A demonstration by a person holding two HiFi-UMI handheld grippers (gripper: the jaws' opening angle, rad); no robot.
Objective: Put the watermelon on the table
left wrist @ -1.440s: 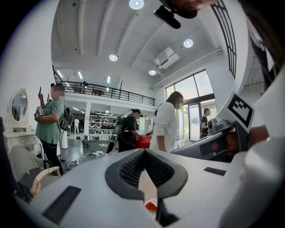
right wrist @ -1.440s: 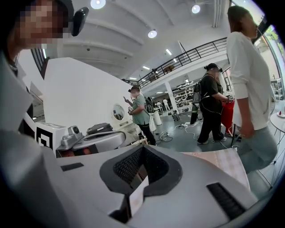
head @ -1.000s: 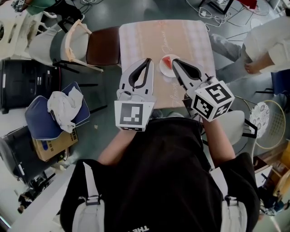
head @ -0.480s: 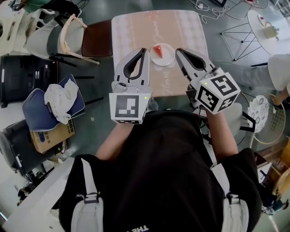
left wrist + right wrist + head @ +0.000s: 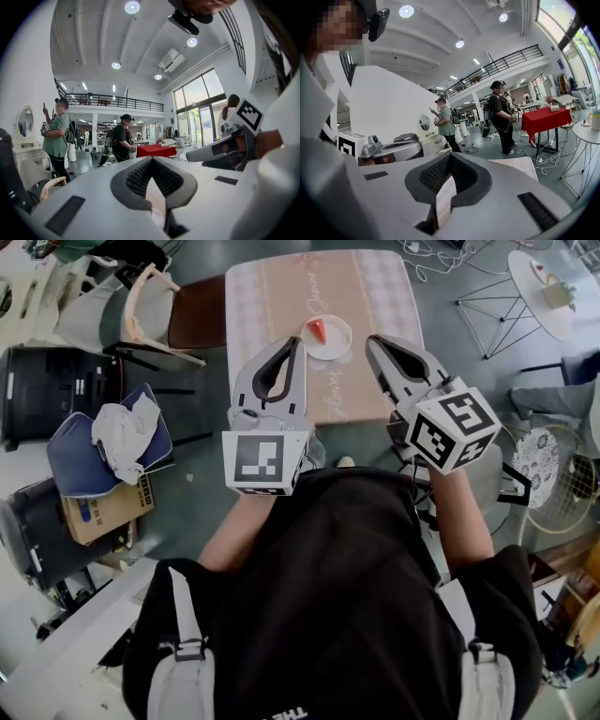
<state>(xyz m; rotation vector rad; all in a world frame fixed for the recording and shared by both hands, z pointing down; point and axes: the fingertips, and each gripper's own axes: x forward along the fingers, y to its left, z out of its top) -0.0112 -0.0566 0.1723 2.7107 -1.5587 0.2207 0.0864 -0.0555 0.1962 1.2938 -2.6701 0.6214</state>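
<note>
My left tool (image 5: 297, 341) and right tool (image 5: 372, 339) were both clenched empty, near the watermelon (image 5: 319, 329) on its plate (image 5: 339, 339) on the bench (image 5: 366, 287), and reaching in shut, I judged, might shove the slice off the plate.

Left-hand view, your stock as it stands:

- Your left tongs (image 5: 151, 160): tips meeting, nothing gripped. The pale table (image 5: 154, 196) shows through the gap behind the tips.
- Your right tongs (image 5: 194, 154): coming in from the right edge, with the marker cube (image 5: 249, 115) above.
- Person in green (image 5: 56, 136): at the left, wearing a backpack, one hand raised.
- Person in black (image 5: 122, 137): capped, nearer the centre.
- Red table (image 5: 154, 150): just right of that person.
- Oval mirror (image 5: 24, 123): far left.
- Chair back (image 5: 49, 184): low left.
- Overhead: ceiling lights (image 5: 132, 6), railed balcony (image 5: 112, 101), and tall windows (image 5: 199, 105) at the right.
</note>
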